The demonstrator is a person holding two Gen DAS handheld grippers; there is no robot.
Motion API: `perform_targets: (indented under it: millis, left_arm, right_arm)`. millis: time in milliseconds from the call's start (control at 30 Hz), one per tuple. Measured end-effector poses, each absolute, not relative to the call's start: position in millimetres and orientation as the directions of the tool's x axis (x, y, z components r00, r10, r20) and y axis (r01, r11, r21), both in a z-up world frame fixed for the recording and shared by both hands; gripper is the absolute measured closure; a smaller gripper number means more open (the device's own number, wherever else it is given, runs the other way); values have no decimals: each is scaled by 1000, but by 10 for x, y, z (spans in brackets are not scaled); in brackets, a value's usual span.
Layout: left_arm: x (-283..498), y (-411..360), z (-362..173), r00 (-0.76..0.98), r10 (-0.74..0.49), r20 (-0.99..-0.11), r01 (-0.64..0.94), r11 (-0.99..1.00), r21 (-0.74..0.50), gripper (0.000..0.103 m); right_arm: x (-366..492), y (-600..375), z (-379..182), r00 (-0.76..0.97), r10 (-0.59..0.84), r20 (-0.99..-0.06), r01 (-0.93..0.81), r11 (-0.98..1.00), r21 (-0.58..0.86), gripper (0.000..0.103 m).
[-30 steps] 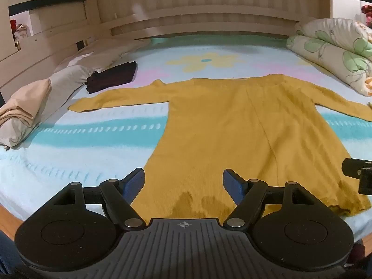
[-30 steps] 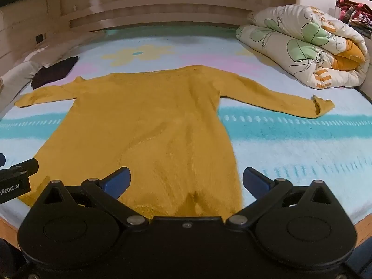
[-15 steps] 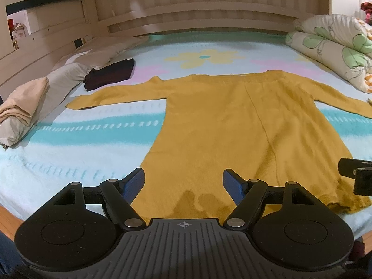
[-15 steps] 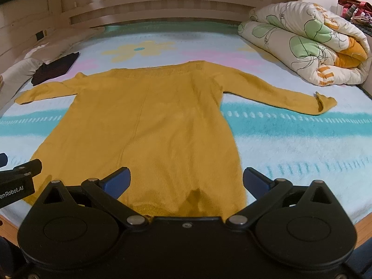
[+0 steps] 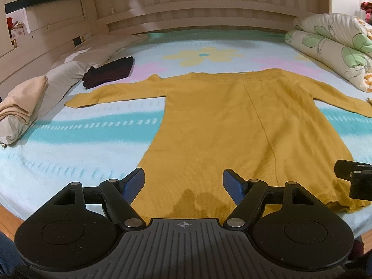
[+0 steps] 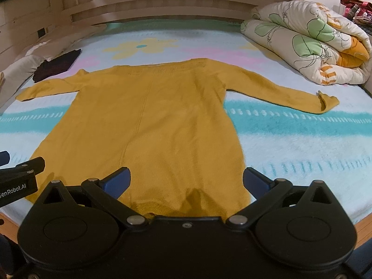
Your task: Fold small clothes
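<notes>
I see a mustard-yellow sweater (image 5: pixel 232 125) lying flat on the bed (image 5: pixel 93 144), hem at the near edge, neckline toward the headboard (image 5: pixel 186 21), both sleeves stretched out sideways.

The left gripper (image 5: pixel 183 183) hangs over the hem near the garment's left side. Its fingers (image 5: pixel 134 182) are spread wide and grip nothing. The right gripper (image 6: pixel 186 181) sits over the hem near the garment's right side. Its fingers (image 6: pixel 254 180) are also spread wide, with cloth visible between them; I cannot tell whether they touch it.

Edges:
- The hem runs just inside the near edge of the bed, slightly ragged at its right corner.
- The left cuff ends well short of the left edge; the right cuff (image 6: pixel 327 100) is turned up.

Open room:
- A bare strip of blanket lies left of the body, and a wider one to the right.
- Along the left edge lie pillows (image 5: pixel 58 76), a folded beige cloth (image 5: pixel 21 102) and a dark folded garment (image 5: pixel 109 74), just beyond the left sleeve.
- A rolled floral quilt (image 6: pixel 307 44) fills the far right corner, apart from the right sleeve.
</notes>
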State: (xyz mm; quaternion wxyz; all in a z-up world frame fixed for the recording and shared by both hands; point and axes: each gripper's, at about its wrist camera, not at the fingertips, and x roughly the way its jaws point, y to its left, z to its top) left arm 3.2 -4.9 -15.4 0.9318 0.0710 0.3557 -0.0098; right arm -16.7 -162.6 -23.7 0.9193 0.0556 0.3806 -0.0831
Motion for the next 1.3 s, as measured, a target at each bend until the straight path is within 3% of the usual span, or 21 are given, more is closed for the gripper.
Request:
perform_targets:
  millis: [833, 1033, 1200, 1300]
  left_arm:
    - [36, -72, -158, 732, 20, -681, 76, 991, 110, 30]
    - [25, -102, -167, 717, -7, -697, 103, 990, 96, 30]
    - [56, -118, -132, 706, -34, -707, 121, 990, 72, 40]
    - [165, -117, -79, 679, -56, -732, 129, 991, 44, 45]
  right_arm:
    - [-178, -1619, -261, 686, -101, -721, 191, 980, 45, 1]
    - [-155, -1627, -256, 668, -14, -744, 156, 980, 122, 1]
    - [-121, -1587, -276, 618, 47, -785, 130, 978, 161, 2]
    - [-92, -1631, -286, 570, 96, -816, 128, 971, 204, 12]
